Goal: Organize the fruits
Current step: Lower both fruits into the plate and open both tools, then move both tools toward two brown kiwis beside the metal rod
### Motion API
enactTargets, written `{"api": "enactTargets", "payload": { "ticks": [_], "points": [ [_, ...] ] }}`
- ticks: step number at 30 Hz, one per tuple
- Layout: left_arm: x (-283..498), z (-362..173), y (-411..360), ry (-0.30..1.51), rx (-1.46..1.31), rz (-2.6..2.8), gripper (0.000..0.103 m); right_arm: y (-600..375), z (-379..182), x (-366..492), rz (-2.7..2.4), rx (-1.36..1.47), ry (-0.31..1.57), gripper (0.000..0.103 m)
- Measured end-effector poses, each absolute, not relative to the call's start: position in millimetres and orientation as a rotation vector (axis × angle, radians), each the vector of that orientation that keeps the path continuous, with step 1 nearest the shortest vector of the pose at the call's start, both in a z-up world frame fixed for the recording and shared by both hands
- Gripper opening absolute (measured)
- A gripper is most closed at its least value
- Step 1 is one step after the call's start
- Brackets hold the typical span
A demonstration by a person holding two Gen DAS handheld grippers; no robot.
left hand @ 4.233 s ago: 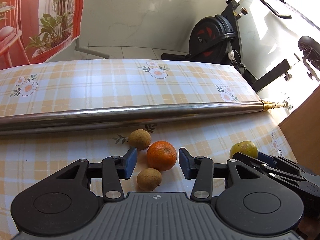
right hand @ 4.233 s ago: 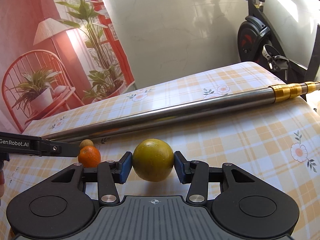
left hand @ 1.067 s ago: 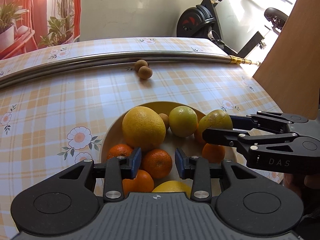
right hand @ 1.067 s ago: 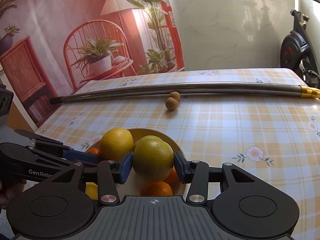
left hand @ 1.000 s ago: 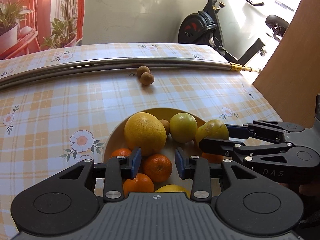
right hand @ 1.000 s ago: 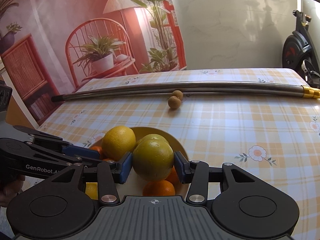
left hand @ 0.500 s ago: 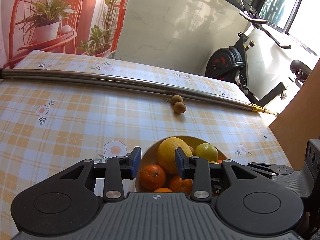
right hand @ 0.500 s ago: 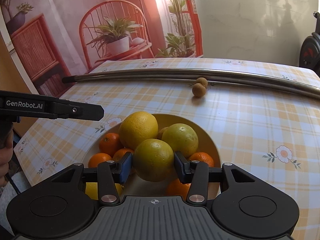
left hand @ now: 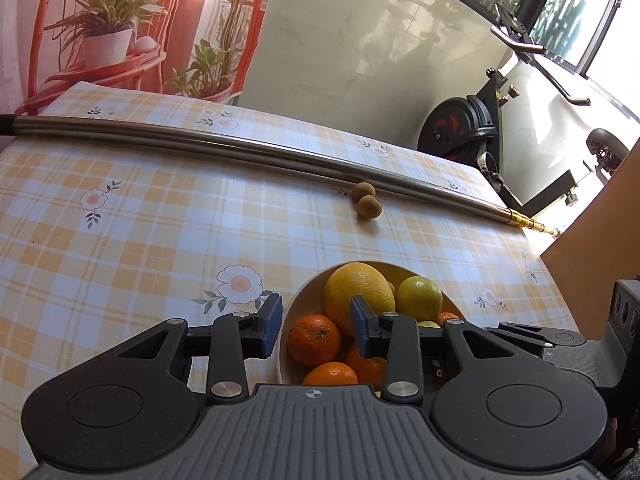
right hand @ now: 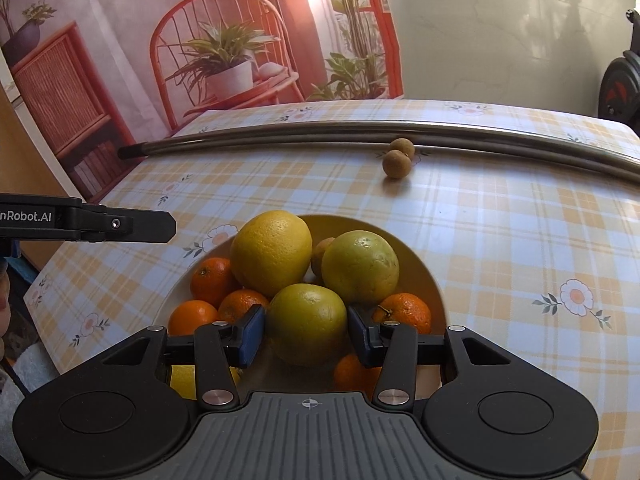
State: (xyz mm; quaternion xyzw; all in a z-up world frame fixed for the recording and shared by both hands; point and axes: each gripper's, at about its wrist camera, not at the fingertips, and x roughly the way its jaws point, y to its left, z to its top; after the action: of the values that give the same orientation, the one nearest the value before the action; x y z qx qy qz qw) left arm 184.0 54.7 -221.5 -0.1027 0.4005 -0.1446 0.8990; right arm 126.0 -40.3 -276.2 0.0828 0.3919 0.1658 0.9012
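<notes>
Over the bowl point(right hand: 432, 280), near the table's front edge, the right gripper point(right hand: 306, 332) is clamping a yellow-green citrus point(right hand: 306, 328) between its blue pads point(right hand: 252, 334), the fruit sitting low above the pile. Beneath and around it are lying a large yellow citrus point(right hand: 272, 252), a second green citrus point(right hand: 360, 266) and several small oranges point(right hand: 212, 280). The left gripper point(left hand: 316, 328) is hanging at the bowl's left rim point(left hand: 286, 320), jaws narrow and holding nothing, an orange point(left hand: 314, 338) showing through the gap below. Toward the far edge, two small brown fruits point(right hand: 396, 162) are resting on the checked tablecloth point(right hand: 520, 220), touching each other, the farther one against a long metal pole point(right hand: 320, 130) lying along that edge.
</notes>
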Motion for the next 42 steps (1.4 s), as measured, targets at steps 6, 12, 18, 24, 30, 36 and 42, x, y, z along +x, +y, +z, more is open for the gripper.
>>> {"api": "enactTargets", "payload": {
  "ticks": [6, 12, 18, 24, 30, 36, 42],
  "points": [
    [183, -225, 54, 0.841, -0.214, -0.305, 0.039, -47, -270, 119, 0.348, 0.183, 0.801, 0.043],
    [182, -228, 52, 0.848, -0.215, -0.309, 0.039, -50, -268, 112, 0.374, 0.179, 0.806, 0.040],
    [181, -230, 50, 0.854, -0.211, -0.312, 0.039, -49, -268, 113, 0.367, 0.166, 0.787, 0.035],
    [182, -230, 50, 0.854, -0.209, -0.310, 0.039, -42, -267, 121, 0.371, 0.145, 0.764, 0.035],
    [183, -230, 50, 0.856, -0.212, -0.306, 0.039, -42, -268, 124, 0.376, 0.148, 0.767, 0.035],
    [183, -229, 51, 0.849, -0.215, -0.300, 0.039, -41, -264, 123, 0.369, 0.144, 0.767, 0.038],
    [190, -220, 57, 0.819, -0.206, -0.287, 0.039, -50, -251, 123, 0.356, 0.140, 0.726, 0.038]
  ]
}}
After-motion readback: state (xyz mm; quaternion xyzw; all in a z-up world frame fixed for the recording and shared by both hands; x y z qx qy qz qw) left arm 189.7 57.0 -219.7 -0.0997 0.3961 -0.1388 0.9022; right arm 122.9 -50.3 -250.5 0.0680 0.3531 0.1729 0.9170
